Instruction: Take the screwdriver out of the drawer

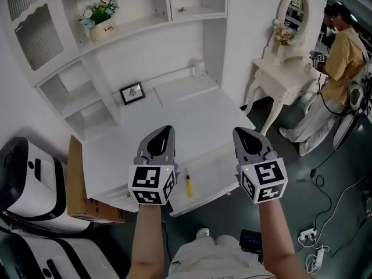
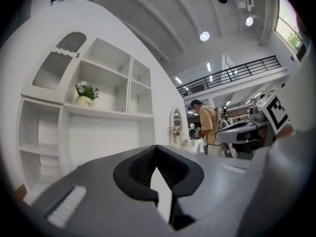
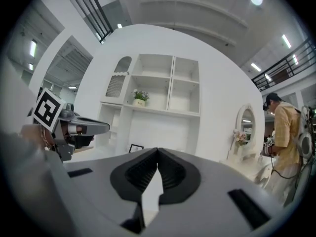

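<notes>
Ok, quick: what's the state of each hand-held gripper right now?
Left hand-held gripper: closed, holding nothing.
Right hand-held gripper: closed, holding nothing.

Mock bedroom set inside a big hall. White desk [image 1: 192, 106], shelves [image 1: 125, 31], vanity [image 1: 278, 70]. Bare ceiling beams [image 2: 148, 9], mezzanine railing [image 2: 232, 75], floor power strip [image 1: 306, 235].
</notes>
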